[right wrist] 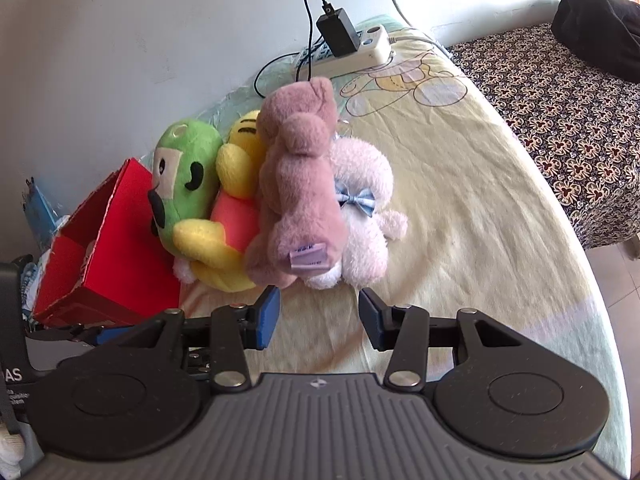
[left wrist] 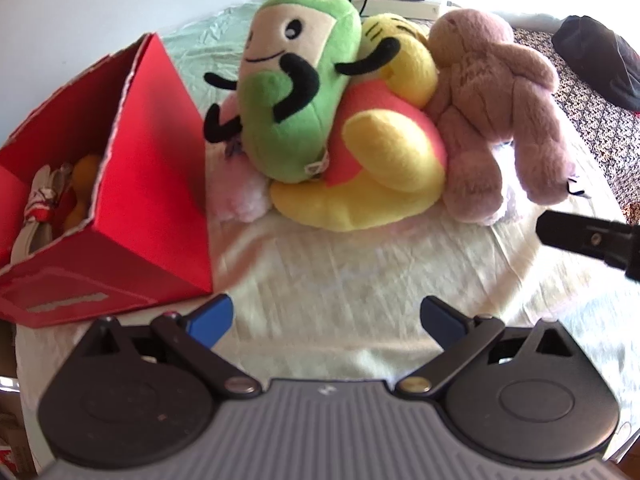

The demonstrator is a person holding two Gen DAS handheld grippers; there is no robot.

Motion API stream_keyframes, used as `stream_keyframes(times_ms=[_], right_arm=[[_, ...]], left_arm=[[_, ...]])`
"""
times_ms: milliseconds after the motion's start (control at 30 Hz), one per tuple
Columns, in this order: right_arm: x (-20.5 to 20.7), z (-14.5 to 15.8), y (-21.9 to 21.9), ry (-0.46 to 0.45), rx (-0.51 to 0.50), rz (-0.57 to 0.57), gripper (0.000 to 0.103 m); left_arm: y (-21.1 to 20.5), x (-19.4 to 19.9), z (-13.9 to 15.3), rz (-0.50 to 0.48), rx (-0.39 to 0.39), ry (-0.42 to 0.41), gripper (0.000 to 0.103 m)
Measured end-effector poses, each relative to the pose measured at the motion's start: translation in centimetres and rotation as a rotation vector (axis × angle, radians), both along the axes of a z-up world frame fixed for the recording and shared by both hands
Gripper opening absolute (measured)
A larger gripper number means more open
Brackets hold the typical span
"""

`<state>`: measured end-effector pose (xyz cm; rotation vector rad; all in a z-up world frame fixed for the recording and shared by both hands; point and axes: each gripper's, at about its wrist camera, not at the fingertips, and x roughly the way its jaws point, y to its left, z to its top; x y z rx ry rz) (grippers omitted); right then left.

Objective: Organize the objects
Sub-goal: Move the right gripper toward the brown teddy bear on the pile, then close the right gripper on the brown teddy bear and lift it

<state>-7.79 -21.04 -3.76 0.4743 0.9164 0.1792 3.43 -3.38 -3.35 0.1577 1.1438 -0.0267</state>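
From the left wrist camera we are looking steeply down over the left gripper (left wrist: 326, 322) at the bed sheet (left wrist: 360, 272), with the red box (left wrist: 152, 184) close on our left. From the right wrist camera we are looking down less steeply over the right gripper (right wrist: 319, 316), facing the wall. Both views are sitting near the plush pile, sharing the green plush (left wrist: 296, 92), the mauve plush (right wrist: 298, 188), the box and the power strip (right wrist: 352, 54).
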Motion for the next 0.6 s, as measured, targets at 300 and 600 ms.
stream_keyframes(times_ms=[300, 600], right_arm=[[0.5, 0.8, -2.0, -0.079, 0.087, 0.0, 0.045], [2.8, 0.9, -4.0, -0.127, 0.185, -0.038, 0.044]], left_arm=[[-0.7, 1.1, 0.5, -0.066, -0.045, -0.014, 0.1], [0.1, 1.8, 3.1, -0.174, -0.309, -0.103, 0.101]])
